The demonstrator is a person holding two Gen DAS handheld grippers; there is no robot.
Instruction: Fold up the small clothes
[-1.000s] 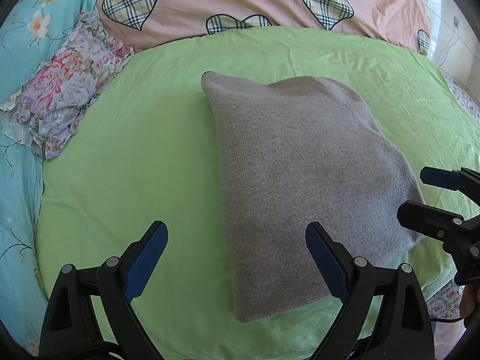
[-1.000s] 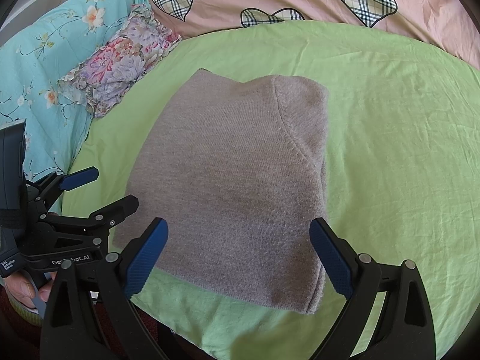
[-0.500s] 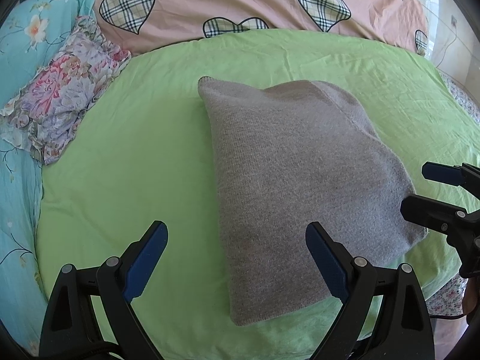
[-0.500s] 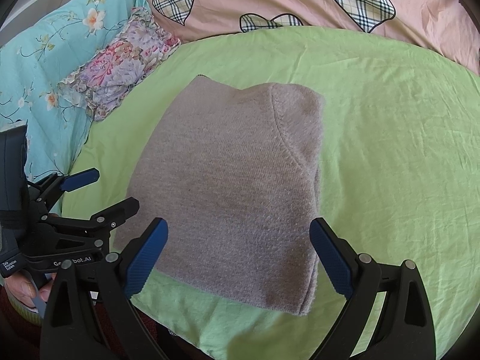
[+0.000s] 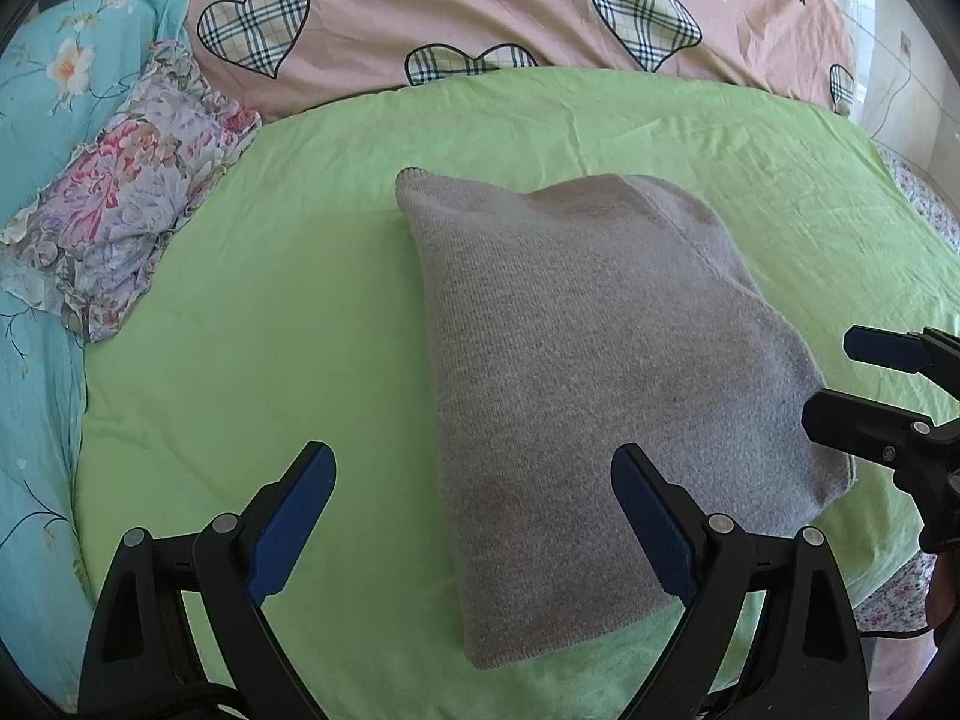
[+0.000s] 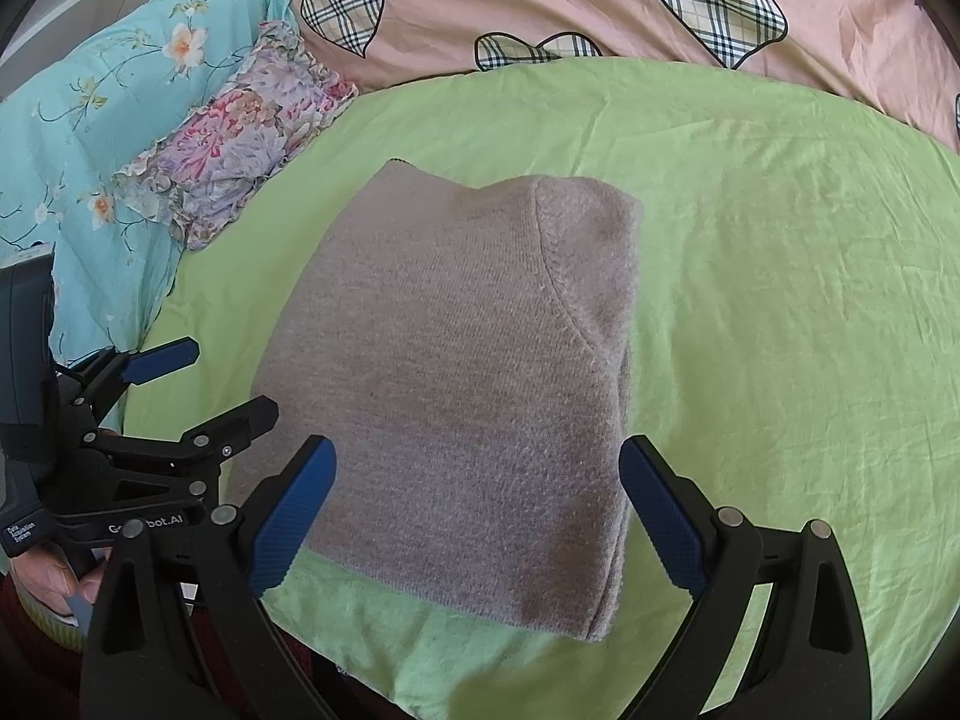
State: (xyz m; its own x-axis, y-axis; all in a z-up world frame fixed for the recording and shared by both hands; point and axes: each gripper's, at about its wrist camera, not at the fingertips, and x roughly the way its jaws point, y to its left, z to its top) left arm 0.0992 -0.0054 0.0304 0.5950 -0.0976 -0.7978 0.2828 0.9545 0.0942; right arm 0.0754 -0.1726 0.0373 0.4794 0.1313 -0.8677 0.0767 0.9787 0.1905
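Note:
A grey knitted garment (image 5: 588, 372) (image 6: 468, 396) lies folded into a thick rectangle on the green sheet (image 5: 252, 360) (image 6: 780, 312). My left gripper (image 5: 474, 516) hovers open over the garment's near left corner, holding nothing. It shows in the right wrist view as the left gripper (image 6: 210, 384), just off the garment's left edge. My right gripper (image 6: 480, 510) stands open above the garment's near edge, with no cloth between its blue pads. From the left wrist view, the right gripper (image 5: 840, 378) sits at the garment's right corner.
A floral cloth (image 5: 120, 210) (image 6: 240, 132) lies at the sheet's far left, on a turquoise flowered cover (image 5: 36, 120) (image 6: 90, 120). A pink quilt with plaid hearts (image 5: 480, 6) (image 6: 600, 0) runs along the back. A hand (image 6: 54, 576) grips the left tool.
Both views have drifted slightly, so the garment sits a little further from the cameras. Both grippers stay open and the garment has not moved on the sheet.

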